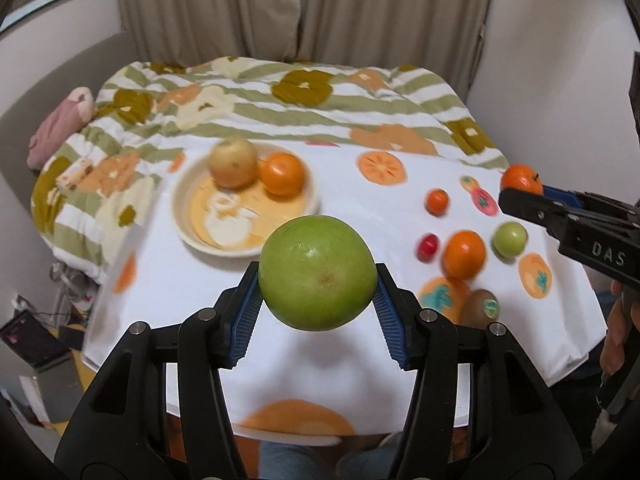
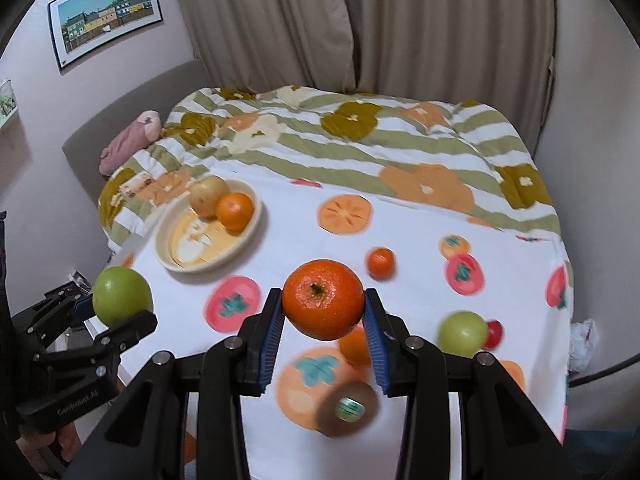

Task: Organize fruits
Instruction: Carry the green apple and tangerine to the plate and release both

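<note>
Between left tongs (image 1: 318,294), green apple (image 1: 318,272)

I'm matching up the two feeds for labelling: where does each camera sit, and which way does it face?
Left wrist: behind the left gripper, shut on a green apple, facing down across the table; a hand shows at right.
Right wrist: behind the right gripper, shut on an orange, same direction.
Shared: plate, kiwi, each other's gripper.
</note>
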Demonstrator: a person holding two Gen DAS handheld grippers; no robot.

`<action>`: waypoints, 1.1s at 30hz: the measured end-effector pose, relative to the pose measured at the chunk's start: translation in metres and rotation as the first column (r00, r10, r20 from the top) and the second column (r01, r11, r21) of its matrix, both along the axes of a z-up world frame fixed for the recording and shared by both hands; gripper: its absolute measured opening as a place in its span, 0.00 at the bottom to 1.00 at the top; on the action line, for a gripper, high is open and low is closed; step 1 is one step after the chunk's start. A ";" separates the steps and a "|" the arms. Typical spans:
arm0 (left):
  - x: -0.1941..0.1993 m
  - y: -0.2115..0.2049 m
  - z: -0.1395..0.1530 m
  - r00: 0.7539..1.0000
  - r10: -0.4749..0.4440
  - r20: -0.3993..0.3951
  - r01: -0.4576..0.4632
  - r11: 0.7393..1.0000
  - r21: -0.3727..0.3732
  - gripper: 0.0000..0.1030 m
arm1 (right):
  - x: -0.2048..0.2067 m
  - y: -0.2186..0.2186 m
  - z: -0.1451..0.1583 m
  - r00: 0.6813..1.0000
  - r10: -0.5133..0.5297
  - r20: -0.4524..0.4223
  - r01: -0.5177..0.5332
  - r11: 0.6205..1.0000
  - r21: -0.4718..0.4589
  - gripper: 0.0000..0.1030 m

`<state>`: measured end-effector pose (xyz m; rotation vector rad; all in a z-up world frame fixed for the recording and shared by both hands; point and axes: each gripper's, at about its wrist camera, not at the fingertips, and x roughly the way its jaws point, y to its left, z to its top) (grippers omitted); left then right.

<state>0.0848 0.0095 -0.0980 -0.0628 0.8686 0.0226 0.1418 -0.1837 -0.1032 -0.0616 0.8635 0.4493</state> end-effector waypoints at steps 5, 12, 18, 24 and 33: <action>0.016 0.039 0.010 1.000 0.015 0.007 -0.015 1.000 0.008 0.56 | 0.009 0.038 0.008 1.000 0.019 0.002 -0.019 1.000 0.008 0.35; 0.049 0.087 0.008 1.000 0.000 -0.004 0.000 1.000 0.007 0.56 | 0.028 0.085 0.007 1.000 0.011 -0.019 -0.011 1.000 0.017 0.35; 0.084 0.117 -0.009 0.999 -0.034 -0.030 0.034 0.999 0.002 0.56 | 0.048 0.117 -0.007 0.998 -0.020 -0.053 0.020 1.000 -0.002 0.35; 0.119 0.144 -0.036 0.994 -0.076 -0.078 0.076 0.997 -0.002 0.56 | 0.069 0.142 -0.030 0.992 -0.068 -0.102 0.067 0.998 -0.016 0.35; 0.153 0.159 -0.079 0.976 -0.154 -0.156 0.161 0.987 0.030 0.56 | 0.088 0.171 -0.064 0.980 -0.115 -0.164 0.112 0.993 -0.027 0.35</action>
